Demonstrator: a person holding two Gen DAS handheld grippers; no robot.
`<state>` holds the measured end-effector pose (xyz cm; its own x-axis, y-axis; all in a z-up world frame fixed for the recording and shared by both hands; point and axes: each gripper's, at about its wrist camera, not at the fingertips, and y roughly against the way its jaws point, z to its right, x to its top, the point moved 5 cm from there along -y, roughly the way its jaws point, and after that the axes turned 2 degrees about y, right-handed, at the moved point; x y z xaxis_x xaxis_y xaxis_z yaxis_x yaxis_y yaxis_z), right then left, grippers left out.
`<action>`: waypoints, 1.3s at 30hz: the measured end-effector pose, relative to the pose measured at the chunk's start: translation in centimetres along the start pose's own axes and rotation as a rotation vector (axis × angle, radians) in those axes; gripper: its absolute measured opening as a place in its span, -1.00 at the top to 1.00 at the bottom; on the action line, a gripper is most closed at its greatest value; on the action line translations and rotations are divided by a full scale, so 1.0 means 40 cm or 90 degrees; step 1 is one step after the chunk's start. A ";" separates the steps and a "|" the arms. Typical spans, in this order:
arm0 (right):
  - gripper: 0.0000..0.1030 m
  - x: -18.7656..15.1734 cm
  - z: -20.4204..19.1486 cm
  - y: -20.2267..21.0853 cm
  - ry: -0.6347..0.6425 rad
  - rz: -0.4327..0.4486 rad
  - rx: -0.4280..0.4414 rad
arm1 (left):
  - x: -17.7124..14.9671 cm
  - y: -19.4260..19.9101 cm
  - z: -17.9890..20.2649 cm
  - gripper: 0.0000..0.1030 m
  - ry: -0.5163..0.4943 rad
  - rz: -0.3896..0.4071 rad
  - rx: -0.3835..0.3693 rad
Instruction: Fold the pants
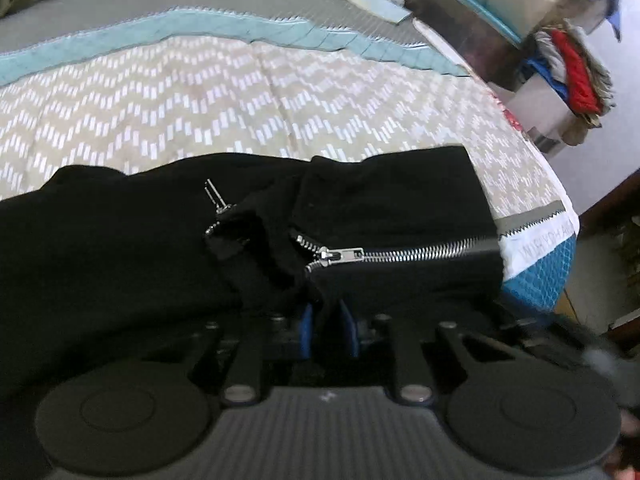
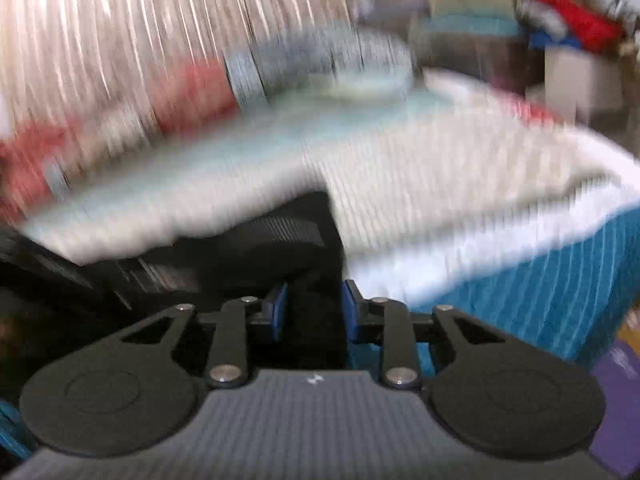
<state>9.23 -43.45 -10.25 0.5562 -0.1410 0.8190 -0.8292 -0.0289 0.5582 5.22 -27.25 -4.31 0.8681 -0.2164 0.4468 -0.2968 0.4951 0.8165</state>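
Black pants lie across the near part of a bed, with a silver zipper partly open on top. My left gripper is shut on a fold of the black pants at their near edge; its blue pads press the cloth. The right wrist view is motion-blurred. My right gripper is shut on black pants fabric between its blue pads. The other gripper's black ribbed body shows just ahead of it.
The bed has a beige zigzag quilt with a light-blue band. Its teal side drops off at the right. Piled clothes and boxes stand beyond the bed's right edge.
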 end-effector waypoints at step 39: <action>0.69 0.038 -0.990 0.029 0.103 -0.112 0.429 | -0.398 0.595 -0.842 -0.89 0.558 0.342 -0.015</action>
<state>11.30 -4.53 -3.07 0.6426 0.0685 0.7632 -0.5511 -0.6506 0.5224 -2.28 16.30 -4.32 0.6108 0.7246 0.3191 -0.7324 0.3639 0.5755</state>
